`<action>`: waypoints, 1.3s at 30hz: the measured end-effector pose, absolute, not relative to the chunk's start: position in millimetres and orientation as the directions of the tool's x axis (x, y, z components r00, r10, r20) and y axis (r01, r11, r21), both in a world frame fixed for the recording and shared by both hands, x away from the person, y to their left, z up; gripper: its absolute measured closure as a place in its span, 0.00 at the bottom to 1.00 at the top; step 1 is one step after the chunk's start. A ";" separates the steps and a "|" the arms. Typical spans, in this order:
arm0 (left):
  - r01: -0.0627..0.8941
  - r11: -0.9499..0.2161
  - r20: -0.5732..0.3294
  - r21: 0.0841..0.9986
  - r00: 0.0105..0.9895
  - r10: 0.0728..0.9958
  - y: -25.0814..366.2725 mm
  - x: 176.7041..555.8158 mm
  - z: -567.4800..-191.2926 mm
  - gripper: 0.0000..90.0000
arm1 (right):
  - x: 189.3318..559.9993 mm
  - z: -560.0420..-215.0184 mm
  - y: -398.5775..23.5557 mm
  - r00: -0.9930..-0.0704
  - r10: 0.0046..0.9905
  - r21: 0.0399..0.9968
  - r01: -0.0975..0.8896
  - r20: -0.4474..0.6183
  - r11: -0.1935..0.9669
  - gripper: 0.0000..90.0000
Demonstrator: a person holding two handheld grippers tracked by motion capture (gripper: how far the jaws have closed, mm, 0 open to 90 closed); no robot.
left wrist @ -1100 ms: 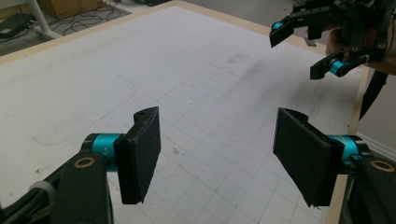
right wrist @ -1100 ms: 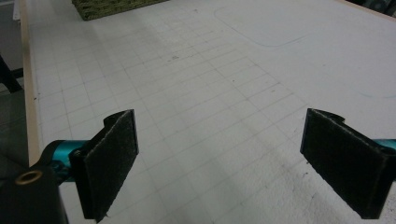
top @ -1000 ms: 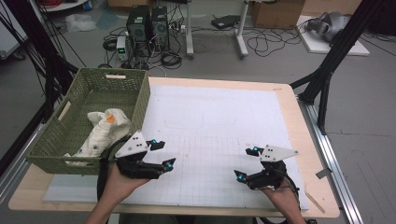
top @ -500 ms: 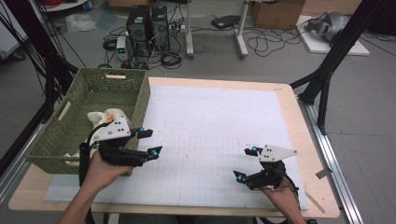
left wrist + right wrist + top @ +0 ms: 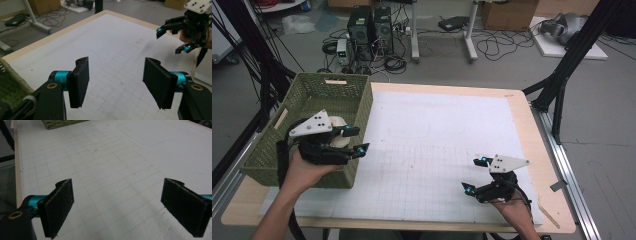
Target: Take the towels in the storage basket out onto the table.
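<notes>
A green woven basket (image 5: 312, 90) stands at the table's left end, and a white cloth item (image 5: 338, 123) lies in it, mostly hidden behind my left hand. My left gripper (image 5: 355, 140) hovers over the basket's right wall and points toward the mat. Its jaws have just been closing a little, but they stand apart with nothing between them (image 5: 116, 85). The right gripper (image 5: 474, 175) rests low over the white gridded mat (image 5: 437, 135) near the front right, wide open and empty (image 5: 117, 207). It also appears across the mat (image 5: 183, 32) in the left gripper view.
The mat covers most of the wooden table (image 5: 522, 115). A basket corner (image 5: 62, 123) shows far off in the right gripper view. Computer towers (image 5: 369, 25) and cables lie on the floor behind. A black stand (image 5: 562, 75) rises at the right.
My left hand has lifted off the mat and swung left, from beside the basket to over its right wall. The right hand has stayed put.
</notes>
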State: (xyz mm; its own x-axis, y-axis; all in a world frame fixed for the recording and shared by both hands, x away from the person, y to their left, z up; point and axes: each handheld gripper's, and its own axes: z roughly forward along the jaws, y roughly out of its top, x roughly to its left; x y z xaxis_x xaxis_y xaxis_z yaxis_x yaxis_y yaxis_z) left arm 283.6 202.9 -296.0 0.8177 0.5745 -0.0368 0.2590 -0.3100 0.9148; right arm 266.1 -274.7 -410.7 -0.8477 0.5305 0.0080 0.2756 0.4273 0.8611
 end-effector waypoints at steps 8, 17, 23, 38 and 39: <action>0.273 -0.304 -0.041 0.913 0.802 0.596 221.6 290.5 -294.1 0.44 | 266.7 -410.7 -275.2 -0.848 0.530 0.862 0.273 0.007 0.426 0.12; 0.293 -0.299 -0.040 0.908 0.772 0.635 240.8 299.4 -292.7 0.46 | 267.1 -411.0 -275.0 -0.850 0.527 0.860 0.275 0.009 0.429 0.12; 0.325 -0.298 -0.035 0.897 0.727 0.686 260.9 308.1 -296.3 0.46 | 267.3 -411.0 -274.9 -0.850 0.527 0.860 0.275 0.010 0.429 0.12; 0.405 -0.314 -0.043 0.859 0.669 0.742 288.1 326.1 -315.1 0.49 | 267.4 -410.5 -274.2 -0.853 0.522 0.861 0.272 0.009 0.429 0.12; 0.407 -0.321 -0.039 0.855 0.668 0.743 290.4 326.9 -317.0 0.49 | 267.6 -410.4 -274.5 -0.854 0.521 0.862 0.271 0.009 0.429 0.12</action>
State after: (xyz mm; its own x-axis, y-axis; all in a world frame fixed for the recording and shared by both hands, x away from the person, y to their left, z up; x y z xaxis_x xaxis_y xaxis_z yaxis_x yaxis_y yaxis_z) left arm 326.9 290.4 -317.0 0.6681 0.7430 -0.0392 0.4074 -0.3213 0.8549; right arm 267.6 -274.5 -410.4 -0.8537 0.5207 0.0091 0.2710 0.4293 0.8616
